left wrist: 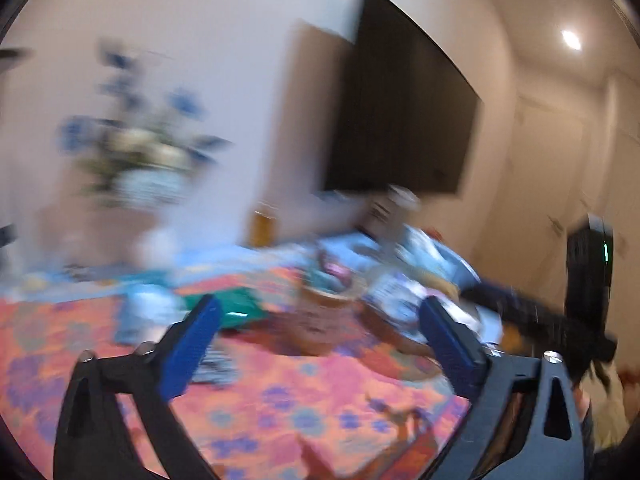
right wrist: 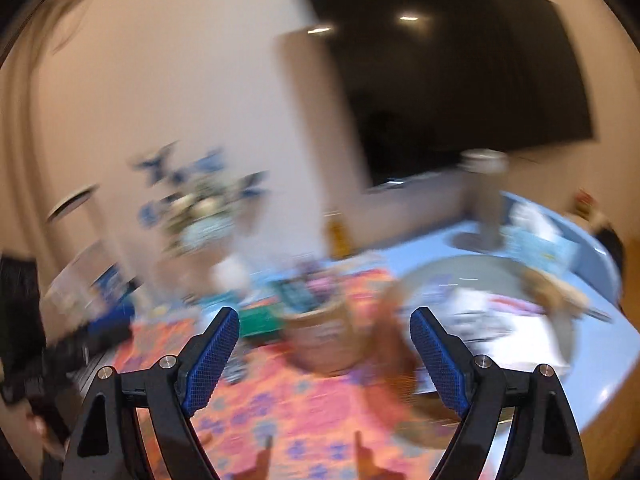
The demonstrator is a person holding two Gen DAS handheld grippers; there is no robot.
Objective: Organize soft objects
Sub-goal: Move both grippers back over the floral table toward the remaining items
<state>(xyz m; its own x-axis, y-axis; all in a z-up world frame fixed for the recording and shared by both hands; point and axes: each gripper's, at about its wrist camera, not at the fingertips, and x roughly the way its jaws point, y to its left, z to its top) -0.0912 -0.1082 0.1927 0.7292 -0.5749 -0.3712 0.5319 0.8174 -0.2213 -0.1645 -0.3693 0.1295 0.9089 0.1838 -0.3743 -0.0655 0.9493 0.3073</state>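
Observation:
Both views are blurred by motion. A woven basket [left wrist: 320, 308] [right wrist: 326, 332] stands on an orange floral cloth [left wrist: 280, 392] [right wrist: 304, 420], with soft purple and pink items inside. A green soft item [left wrist: 236, 306] [right wrist: 260, 320] lies left of the basket. My left gripper [left wrist: 320, 316] is open and empty, raised above the cloth in front of the basket. My right gripper [right wrist: 324, 328] is open and empty, also in front of the basket. The right gripper's body [left wrist: 584, 292] shows in the left wrist view.
A round blue table [right wrist: 592, 368] carries a grey plate [right wrist: 480, 276], papers and a bottle [right wrist: 486, 200]. A flower vase [left wrist: 148, 168] [right wrist: 204, 216] stands at the back left. A dark TV [left wrist: 404, 100] [right wrist: 460, 72] hangs on the wall.

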